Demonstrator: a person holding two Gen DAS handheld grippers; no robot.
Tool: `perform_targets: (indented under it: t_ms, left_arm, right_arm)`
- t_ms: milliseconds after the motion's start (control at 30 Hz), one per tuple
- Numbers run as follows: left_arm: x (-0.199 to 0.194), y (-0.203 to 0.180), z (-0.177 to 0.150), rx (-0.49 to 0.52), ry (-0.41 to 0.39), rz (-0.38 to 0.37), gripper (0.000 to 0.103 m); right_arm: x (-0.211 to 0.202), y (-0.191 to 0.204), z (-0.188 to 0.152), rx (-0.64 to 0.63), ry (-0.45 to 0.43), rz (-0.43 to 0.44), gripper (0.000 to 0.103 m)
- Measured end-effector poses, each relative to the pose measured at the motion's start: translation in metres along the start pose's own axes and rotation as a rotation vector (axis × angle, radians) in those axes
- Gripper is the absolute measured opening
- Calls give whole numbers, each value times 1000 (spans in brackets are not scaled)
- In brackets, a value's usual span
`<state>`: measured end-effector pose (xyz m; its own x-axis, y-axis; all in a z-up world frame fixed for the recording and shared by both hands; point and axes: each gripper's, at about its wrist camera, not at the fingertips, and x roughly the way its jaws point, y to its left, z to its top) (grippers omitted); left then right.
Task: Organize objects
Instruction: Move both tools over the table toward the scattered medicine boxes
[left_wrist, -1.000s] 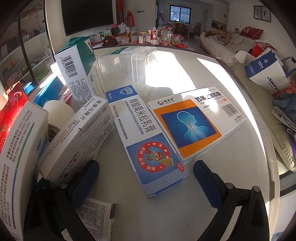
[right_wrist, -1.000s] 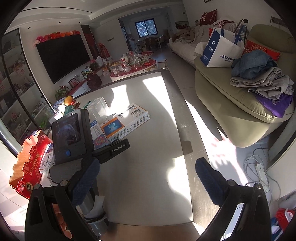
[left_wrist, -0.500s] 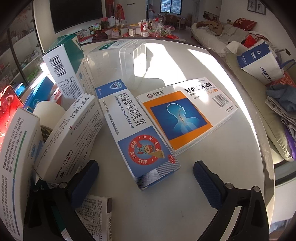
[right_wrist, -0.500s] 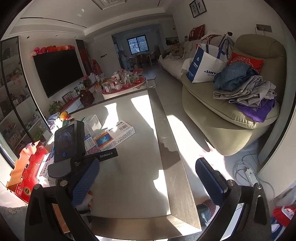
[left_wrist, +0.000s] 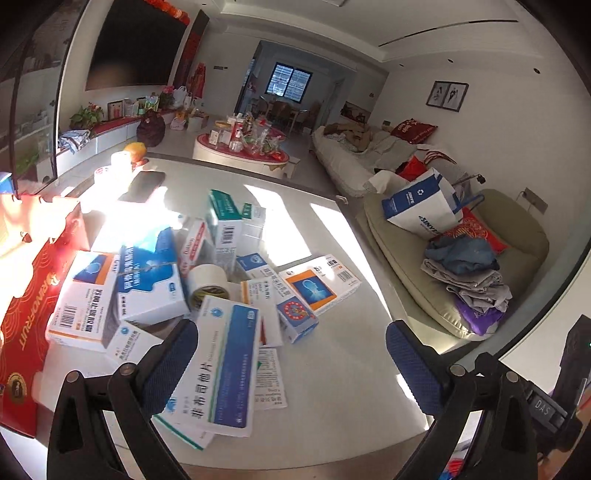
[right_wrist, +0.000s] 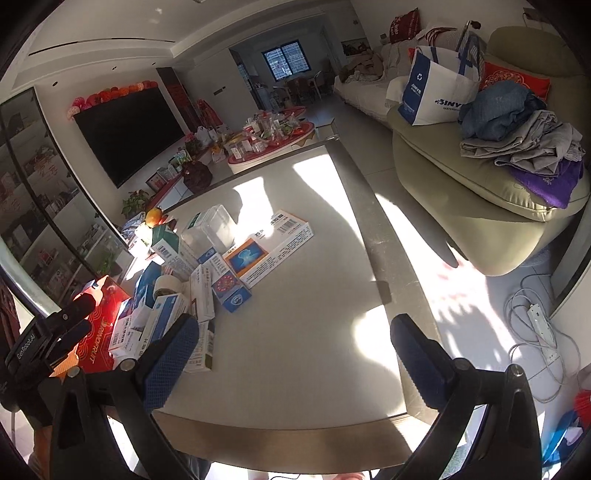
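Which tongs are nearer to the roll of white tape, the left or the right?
Left. The left tongs hover open just in front of the roll of white tape above the medicine boxes; the right tongs, also open, hang farther back over bare table.

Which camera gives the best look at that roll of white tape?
The left wrist view: the roll of white tape sits near mid-frame, its hole visible. In the right wrist view it is small and half hidden among boxes.

"RENOFRUIT" on red carton (left_wrist: 22, 325); "SINYE" on tote bag (right_wrist: 436, 92)
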<state>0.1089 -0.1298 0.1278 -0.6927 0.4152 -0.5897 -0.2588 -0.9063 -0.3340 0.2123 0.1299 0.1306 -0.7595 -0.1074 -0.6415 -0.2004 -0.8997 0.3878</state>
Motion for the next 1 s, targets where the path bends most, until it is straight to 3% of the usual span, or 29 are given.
perform_targets:
  t_ms: [100,200,333,433,633,767,900,1000]
  left_arm:
    - [-13,48,4,-30,9,143,103]
    - [-15,78,1,-30,54,205,103]
    - [-14,97,-7,-49,72,290,103]
    - [-9,98,-11,-9,66,388,103]
    - [-9,103,-5,42,30,400,103]
    - [-4,112,-1,41,46,416,103]
    - [6,113,-1,27,85,388,103]
    - [14,104,-6,51,110,367,103]
  right_arm:
    - [43,48,-6,-36,138,144,103]
    - [84,91,-9,-36,244,208,103]
    - [120,132,-7,-31,293,194,103]
    - [142,155,-8,-53,330,114,103]
    - [169,172,-18,-62,384,49,103]
    - [171,179,-24,-185,372,-53,103]
    - [177,152,-27,-214,404,-172,102]
    - [164,116,-20,-185,367,-202,102]
